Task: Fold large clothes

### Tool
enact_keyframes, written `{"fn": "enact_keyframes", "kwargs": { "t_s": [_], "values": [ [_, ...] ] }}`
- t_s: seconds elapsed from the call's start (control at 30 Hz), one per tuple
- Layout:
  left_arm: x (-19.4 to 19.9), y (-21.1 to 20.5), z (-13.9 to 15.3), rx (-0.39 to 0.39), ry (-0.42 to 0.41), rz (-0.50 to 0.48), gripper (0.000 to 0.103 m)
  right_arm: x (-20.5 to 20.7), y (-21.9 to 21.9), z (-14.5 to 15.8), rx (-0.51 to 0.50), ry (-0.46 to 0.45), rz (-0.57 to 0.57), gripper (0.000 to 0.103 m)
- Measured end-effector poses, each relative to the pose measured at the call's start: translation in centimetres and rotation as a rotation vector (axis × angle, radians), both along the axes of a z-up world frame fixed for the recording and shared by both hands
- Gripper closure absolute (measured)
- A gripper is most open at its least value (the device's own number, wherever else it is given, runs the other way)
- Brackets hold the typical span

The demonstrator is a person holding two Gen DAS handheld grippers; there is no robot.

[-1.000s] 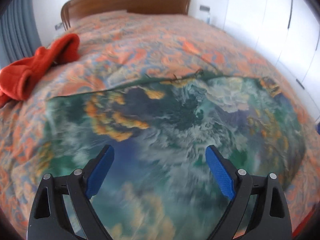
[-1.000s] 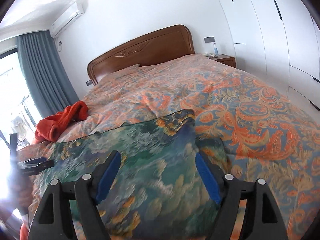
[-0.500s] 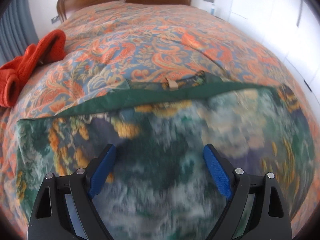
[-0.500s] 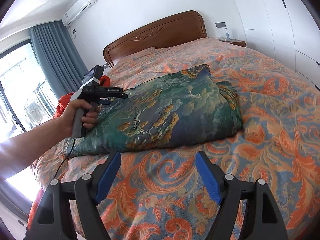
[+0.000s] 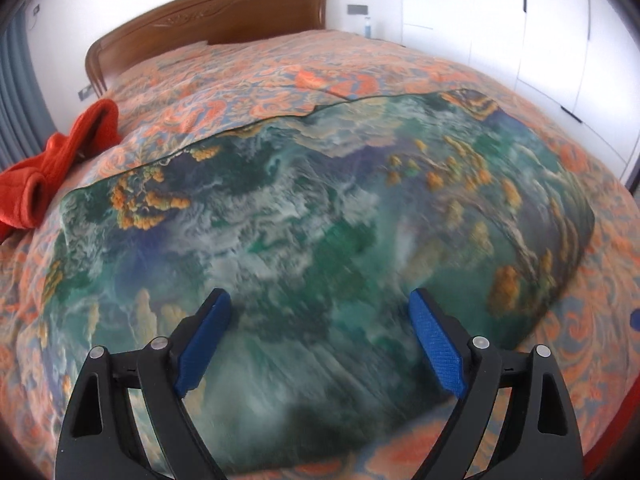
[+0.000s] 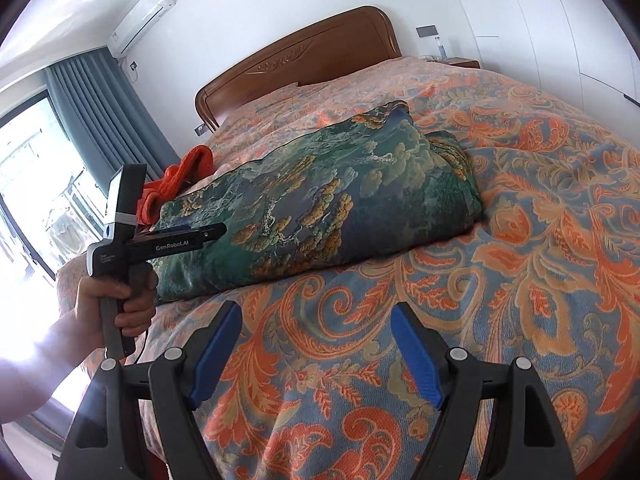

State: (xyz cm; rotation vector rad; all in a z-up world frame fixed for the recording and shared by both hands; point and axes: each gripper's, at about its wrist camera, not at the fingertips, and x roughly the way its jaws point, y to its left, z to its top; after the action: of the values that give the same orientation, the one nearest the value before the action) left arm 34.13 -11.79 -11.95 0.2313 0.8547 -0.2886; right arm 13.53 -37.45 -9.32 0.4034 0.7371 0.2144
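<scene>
Far to the left of the left hand-held gripper [image 5: 318, 322], at the bed's edge: a crumpled orange garment [image 5: 60, 164], well apart from the fingers. Left hand-held gripper spread wide, blue pads [image 5: 202, 344] empty, hovering over the near part of the folded green printed cloth [image 5: 320, 208] — blurred there, so cannot tell if touching. Cloth lying flat on the orange paisley bedspread [image 5: 280, 76], directly ahead of this gripper. Beyond it, the wooden headboard [image 5: 208, 20].

From the right side: person's left hand [image 6: 120, 300] gripping the handle of the left hand-held gripper at the cloth's left end. Right hand-held gripper [image 6: 316, 338] also wide open, holding nothing, above bare bedspread — the cloth ahead of it and apart from it.
</scene>
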Motion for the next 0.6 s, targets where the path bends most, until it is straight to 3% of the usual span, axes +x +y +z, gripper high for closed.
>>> {"fn": "enact_keyframes", "kwargs": {
  "t_s": [0.17, 0.3, 0.47, 0.6],
  "values": [
    [-2.9, -1.1, 0.2, 0.032, -0.009, -0.075, 0.012, -0.6, -0.1, 0.0, -0.020, 0.005, -0.010, 0.024],
    [-4.1, -2.7, 1.1, 0.002, -0.028, -0.137, 0.012, 0.4, -2.1, -0.3, 0.003, 0.040, -0.084, 0.024],
    [-3.4, -4.7, 0.3, -0.035, -0.001, -0.182, 0.011, 5.3, -6.8, -1.6, 0.154, 0.082, -0.211, 0.020],
    [-3.1, -6.2, -1.4, 0.020, 0.014, -0.214, 0.007, 9.9, -9.7, -5.0, 0.295, 0.191, -0.295, 0.020]
  ]
}}
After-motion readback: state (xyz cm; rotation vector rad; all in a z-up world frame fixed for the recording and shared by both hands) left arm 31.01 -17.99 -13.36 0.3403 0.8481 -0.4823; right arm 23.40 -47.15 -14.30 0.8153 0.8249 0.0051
